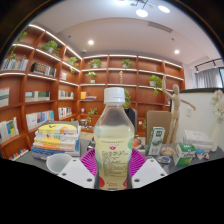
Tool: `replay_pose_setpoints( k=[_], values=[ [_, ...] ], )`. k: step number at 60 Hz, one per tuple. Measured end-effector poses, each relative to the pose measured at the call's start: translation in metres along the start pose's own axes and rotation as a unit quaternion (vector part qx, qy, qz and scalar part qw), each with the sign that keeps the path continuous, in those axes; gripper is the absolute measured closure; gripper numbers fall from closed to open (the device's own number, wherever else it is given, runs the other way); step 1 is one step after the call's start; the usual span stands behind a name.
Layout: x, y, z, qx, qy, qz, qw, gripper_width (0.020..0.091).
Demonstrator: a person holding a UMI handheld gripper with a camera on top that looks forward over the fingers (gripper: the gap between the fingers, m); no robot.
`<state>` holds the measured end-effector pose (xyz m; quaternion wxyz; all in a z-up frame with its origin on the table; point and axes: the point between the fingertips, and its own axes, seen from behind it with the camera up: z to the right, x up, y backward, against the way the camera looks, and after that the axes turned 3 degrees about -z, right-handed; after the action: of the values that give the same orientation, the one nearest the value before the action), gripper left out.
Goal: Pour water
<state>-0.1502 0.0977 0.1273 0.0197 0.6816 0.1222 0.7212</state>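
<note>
Gripper (pixel 112 163) fingers clamped on clear plastic bottle (pixel 113 135), both magenta pads (pixel 91 162) pressing its sides at the pink label. Bottle upright, white cap on, pale liquid inside. Stacked books (pixel 56 138) beside it, wooden bookshelves (pixel 40 85) well beyond.

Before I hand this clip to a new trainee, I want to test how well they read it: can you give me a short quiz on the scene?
1. True or false: the plastic bottle has its cap on.
2. Where does the bottle stand in relation to the gripper? A) between the fingers B) far beyond them C) lying flat on the table
3. Fill in: the stack of books sits in front of the wooden ____.

Key: 1 true, a white cap tops it. 2 A, the magenta pads flank its base. 3 bookshelves.
</note>
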Motion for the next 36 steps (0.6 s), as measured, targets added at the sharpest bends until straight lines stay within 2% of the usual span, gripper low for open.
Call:
replay_pose_setpoints(
  k=[7, 12, 14, 26, 29, 36],
  values=[
    [-0.020, -0.009, 0.006, -0.008, -0.012, -0.004, 1.000, 0.0738],
    [-0.041, -0.014, 0.009, -0.011, -0.013, -0.024, 1.000, 0.0735],
    [-0.039, -0.010, 0.009, -0.009, -0.013, -0.010, 1.000, 0.0729],
    [-0.040, -0.006, 0.011, -0.015, -0.011, 0.001, 1.000, 0.0729],
    [-0.039, -0.006, 0.012, -0.015, -0.019, 0.003, 1.000, 0.0719],
    [-0.039, -0.004, 0.014, -0.017, -0.030, 0.013, 0.999, 0.0629]
  ],
)
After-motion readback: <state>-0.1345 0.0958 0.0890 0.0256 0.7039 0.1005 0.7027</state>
